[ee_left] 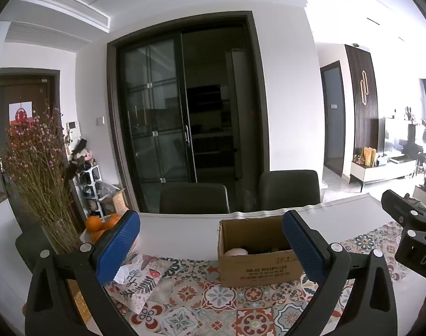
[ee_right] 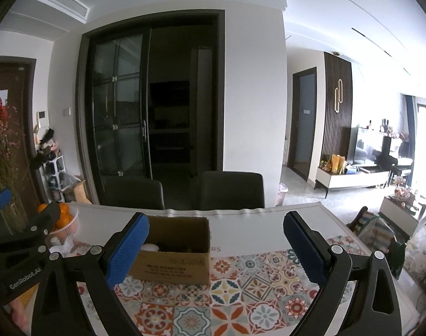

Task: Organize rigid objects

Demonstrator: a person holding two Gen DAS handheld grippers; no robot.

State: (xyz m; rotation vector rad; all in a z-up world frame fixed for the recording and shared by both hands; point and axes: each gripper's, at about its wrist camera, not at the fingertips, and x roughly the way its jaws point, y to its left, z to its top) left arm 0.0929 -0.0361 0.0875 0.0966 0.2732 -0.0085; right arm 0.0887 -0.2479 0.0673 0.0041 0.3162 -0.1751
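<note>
Fingers of the left gripper spread wide, nothing between the blue pads; it hovers above the patterned mat on the worktop. Fingers of the right gripper likewise spread wide and empty, also above the mat.

Box, open-topped cardboard, sits on the mat's far edge. In the left view it lies between the two pads, nearer the right one; in the right view it sits just behind the left pad. Inside it: a pale rounded object and some dark items, too shadowed to identify.

Left of the box, crumpled patterned paper lies on the mat. Further left, a white basket holds oranges, beside a glass vase of dried pink flowers.

Each gripper shows at the other view's edge: the right one at the right edge of the left view, the left one at the left edge of the right view, marked "GenRobot.AI".

Beyond the worktop, two dark chairs, then a dark glass sliding door.
</note>
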